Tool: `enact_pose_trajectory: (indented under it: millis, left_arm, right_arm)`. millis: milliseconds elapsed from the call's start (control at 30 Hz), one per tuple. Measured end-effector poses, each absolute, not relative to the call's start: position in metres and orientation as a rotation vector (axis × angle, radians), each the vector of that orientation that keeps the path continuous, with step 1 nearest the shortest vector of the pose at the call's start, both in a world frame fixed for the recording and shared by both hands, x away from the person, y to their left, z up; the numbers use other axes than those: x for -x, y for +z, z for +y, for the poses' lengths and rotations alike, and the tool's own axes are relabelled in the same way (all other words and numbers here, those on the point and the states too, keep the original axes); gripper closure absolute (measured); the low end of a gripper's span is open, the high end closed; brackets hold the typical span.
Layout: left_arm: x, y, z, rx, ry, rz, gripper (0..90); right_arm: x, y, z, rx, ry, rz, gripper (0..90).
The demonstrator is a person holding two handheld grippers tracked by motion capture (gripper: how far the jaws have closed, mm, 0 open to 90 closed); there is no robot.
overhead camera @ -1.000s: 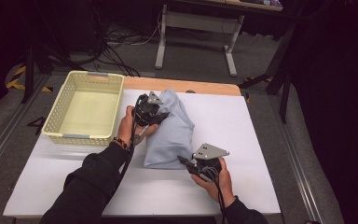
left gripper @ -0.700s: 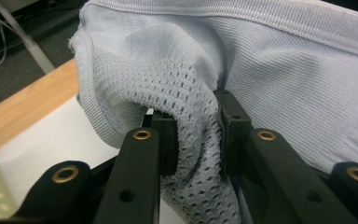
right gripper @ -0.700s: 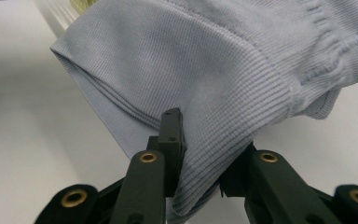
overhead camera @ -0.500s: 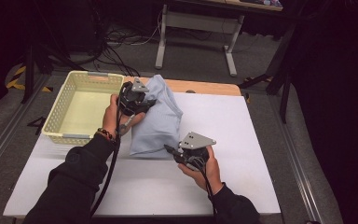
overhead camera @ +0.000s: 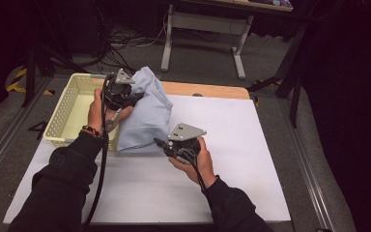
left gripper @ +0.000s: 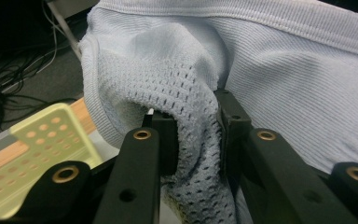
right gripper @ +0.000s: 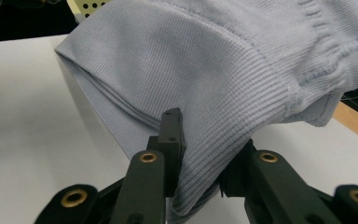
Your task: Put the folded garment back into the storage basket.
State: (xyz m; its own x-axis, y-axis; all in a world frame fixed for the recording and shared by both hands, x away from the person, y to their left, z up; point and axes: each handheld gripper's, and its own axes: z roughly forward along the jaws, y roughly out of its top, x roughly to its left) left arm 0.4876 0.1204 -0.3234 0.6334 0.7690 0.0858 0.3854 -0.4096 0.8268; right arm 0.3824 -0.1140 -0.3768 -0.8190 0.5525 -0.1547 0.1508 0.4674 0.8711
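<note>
My left gripper (overhead camera: 125, 96) is raised at the far left, jaws clamped on a bunched fold of the garment (overhead camera: 147, 113). My right gripper (overhead camera: 166, 144) sits nearer me, lower, jaws pinching the folded hem. Both forearms reach forward in dark sleeves.

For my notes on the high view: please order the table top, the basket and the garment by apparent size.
1. Table top, clearly largest.
2. Garment and basket look alike; the garment is lifted nearer the camera and hides part of the basket, so no ranking.
</note>
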Motion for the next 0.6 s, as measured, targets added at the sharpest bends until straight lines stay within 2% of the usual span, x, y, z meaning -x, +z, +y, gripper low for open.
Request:
enact_pose_trajectory:
  millis: [600]
  left_arm:
    - [-0.495, -0.317, 0.173, -2.006, 0.658, 0.987, 74.0]
  right_arm:
    - [-0.403, -0.37, -0.061, -0.541, 1.326, 2.318, 74.3]
